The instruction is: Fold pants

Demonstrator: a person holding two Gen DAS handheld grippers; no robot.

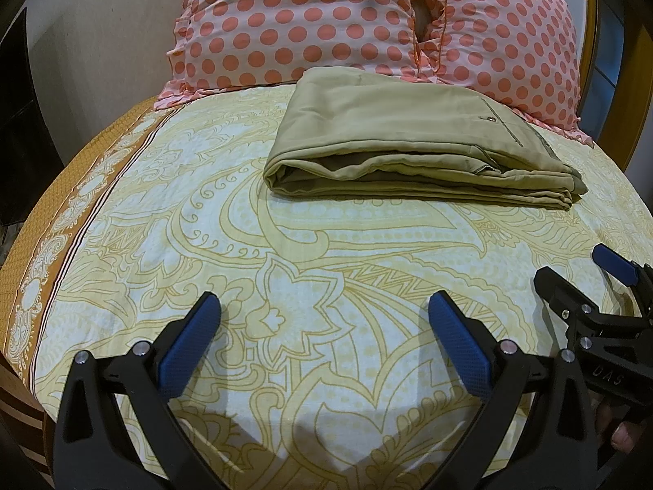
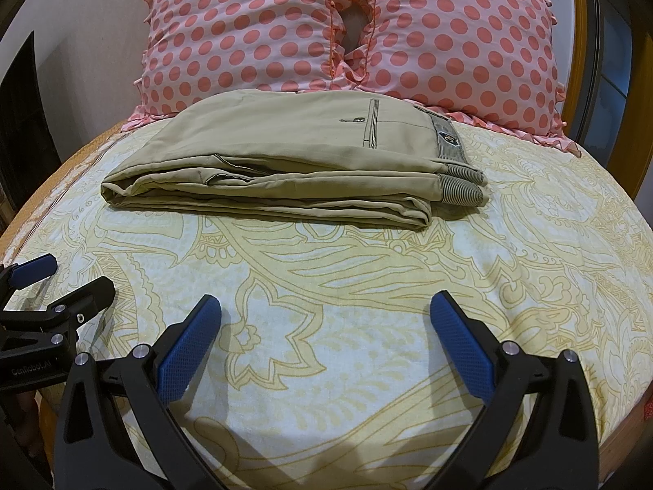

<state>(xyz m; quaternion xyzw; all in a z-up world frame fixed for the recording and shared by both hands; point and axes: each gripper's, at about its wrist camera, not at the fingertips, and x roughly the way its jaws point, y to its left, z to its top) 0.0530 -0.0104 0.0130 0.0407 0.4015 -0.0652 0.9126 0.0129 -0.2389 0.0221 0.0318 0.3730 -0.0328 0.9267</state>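
Note:
The khaki pants [image 1: 392, 134] lie folded in a flat stack on the bed, just in front of the pillows; in the right wrist view the pants [image 2: 294, 163] show a back pocket and striped waistband at the right end. My left gripper [image 1: 324, 310] is open and empty, held over the sheet well short of the pants. My right gripper [image 2: 326, 310] is also open and empty, beside the left. Each gripper shows at the edge of the other's view: the right gripper [image 1: 583, 273] and the left gripper [image 2: 69, 277].
Two pink polka-dot pillows [image 1: 310, 20] stand against the headboard behind the pants. The bed carries a yellow-and-white patterned sheet [image 1: 285, 245] with a brown border at the left edge [image 1: 36, 269]. A wooden bed frame [image 2: 645, 102] rises at the right.

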